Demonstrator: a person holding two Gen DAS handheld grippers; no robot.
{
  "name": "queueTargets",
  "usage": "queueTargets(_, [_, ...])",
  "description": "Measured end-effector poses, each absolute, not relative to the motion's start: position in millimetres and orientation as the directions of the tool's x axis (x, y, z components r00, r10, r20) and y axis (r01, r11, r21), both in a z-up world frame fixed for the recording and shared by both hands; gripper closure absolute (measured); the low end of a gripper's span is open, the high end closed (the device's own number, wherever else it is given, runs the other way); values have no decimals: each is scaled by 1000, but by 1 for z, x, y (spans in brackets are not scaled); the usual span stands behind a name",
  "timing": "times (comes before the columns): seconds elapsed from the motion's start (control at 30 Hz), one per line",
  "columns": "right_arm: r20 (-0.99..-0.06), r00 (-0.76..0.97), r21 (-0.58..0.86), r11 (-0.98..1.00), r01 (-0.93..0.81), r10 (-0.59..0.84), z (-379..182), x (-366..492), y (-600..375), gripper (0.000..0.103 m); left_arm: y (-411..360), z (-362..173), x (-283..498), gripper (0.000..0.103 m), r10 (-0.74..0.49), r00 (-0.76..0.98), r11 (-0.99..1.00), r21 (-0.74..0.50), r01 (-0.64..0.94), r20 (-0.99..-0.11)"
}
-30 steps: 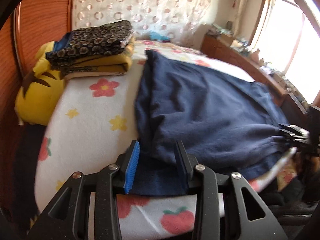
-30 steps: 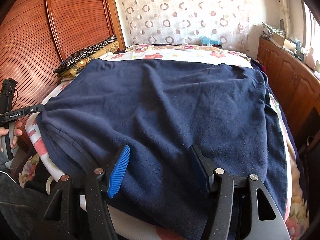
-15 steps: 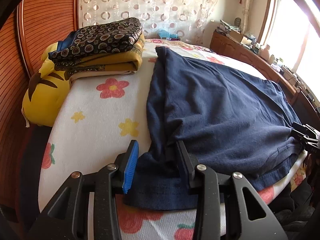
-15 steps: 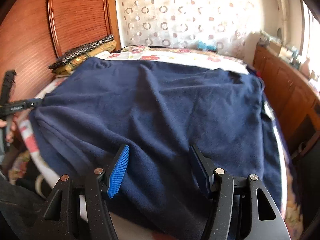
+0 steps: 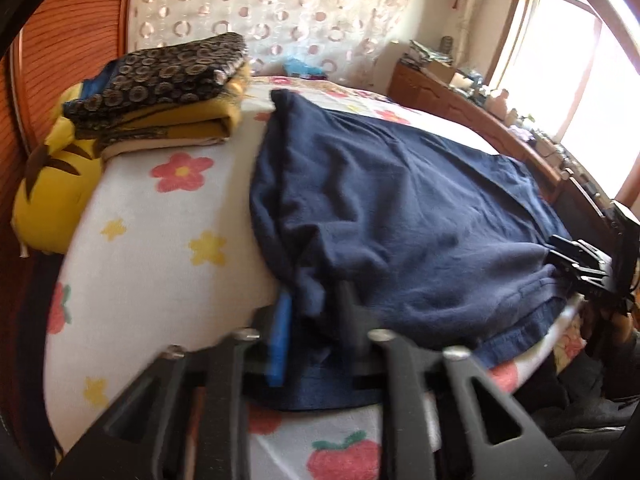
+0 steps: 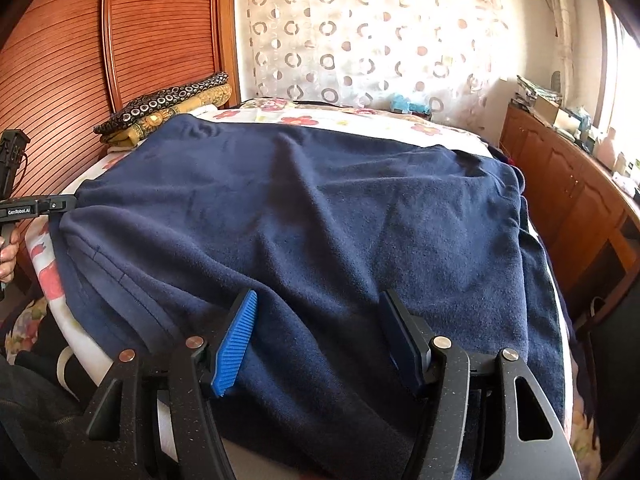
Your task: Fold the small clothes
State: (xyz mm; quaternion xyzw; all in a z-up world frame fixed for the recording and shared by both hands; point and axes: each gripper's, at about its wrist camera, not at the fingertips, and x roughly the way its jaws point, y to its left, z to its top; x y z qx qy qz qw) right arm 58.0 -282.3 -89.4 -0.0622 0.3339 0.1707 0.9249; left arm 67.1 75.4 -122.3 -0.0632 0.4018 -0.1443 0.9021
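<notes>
A dark navy fleece garment (image 5: 400, 208) lies spread over the flower-print bed cover (image 5: 160, 240), folded over itself at the near edge. My left gripper (image 5: 314, 320) is at its near-left corner with the jaws narrowed on a bunched fold of the cloth. In the right wrist view the garment (image 6: 320, 216) fills the bed. My right gripper (image 6: 320, 332) is open, its fingers straddling the near edge of the cloth. The left gripper also shows at the far left of the right wrist view (image 6: 60, 202).
A stack of folded patterned and yellow cloths (image 5: 160, 92) sits on a yellow pillow (image 5: 52, 200) at the bed's head by the wooden headboard (image 6: 120, 60). A wooden cabinet (image 6: 568, 200) with clutter runs along the right side under the window.
My left gripper has narrowed its jaws on the garment's corner and bunched the cloth up. My right gripper has stayed open over the near edge, with the view shifting slightly.
</notes>
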Motion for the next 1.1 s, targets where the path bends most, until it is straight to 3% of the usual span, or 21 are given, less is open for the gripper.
queueTargets(0.07, [-643,715,0,933,-360,276,-89,58,-282,38,72,-117,66,92,-316,652,949,-226,220,-689])
queueTargets(0.3, [-625,744,-20,948,-317,236,-68,53,-296,38,34,-67,60,93,-365,727,930,-195,311,-582])
queueTargets(0.63, [-580,800,-27,978,-206,152,-40,30,-342,38,-74,5,87,94,-566,676,814,-192,548,-472])
queueTargets(1.0, [-522,847,-5,993,-118,98,-19,-3,-385,38,-190,50,88,93,-723,518,639,-158,753,-457])
queueTargets(1.07, [-523,846,11,993,-114,103,-19,-5,-390,38,-203,47,83,93,-727,482,619,-163,768,-488])
queueTargets(1.1, [-523,846,13,994,-113,103,-20,-5,-391,38,-206,41,81,87,-722,469,614,-158,773,-508])
